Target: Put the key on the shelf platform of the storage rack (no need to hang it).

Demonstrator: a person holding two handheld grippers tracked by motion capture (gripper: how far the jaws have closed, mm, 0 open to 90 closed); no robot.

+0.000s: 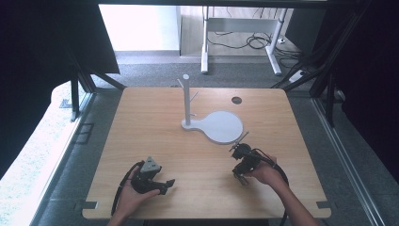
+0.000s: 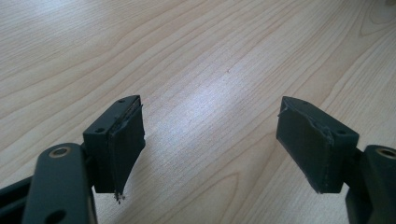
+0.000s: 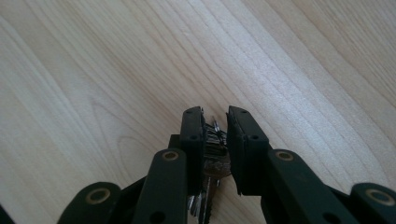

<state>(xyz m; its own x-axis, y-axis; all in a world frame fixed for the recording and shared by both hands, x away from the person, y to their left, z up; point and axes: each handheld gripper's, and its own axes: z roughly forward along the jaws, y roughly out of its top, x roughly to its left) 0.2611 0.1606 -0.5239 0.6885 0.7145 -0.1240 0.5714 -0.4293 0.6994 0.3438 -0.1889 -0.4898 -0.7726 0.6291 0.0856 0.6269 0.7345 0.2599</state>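
A pale wooden bench (image 1: 155,127) is seen, with a white stand (image 1: 188,106) set at its far middle. The right tongs (image 3: 215,122) are clamped narrow on a bunch of keys (image 3: 212,161), held low near the front right. The left tongs (image 2: 210,135) are spread wide, nothing gripped.

Both forearms come in from the bottom edge. The left hand (image 1: 134,195) has the left gripper (image 1: 170,182) lying low and pointing right, its 2 jaws spread wide apart. The right hand (image 1: 267,174) tilts the right gripper (image 1: 241,178) downward, jaws pinched nearly together on something metal.
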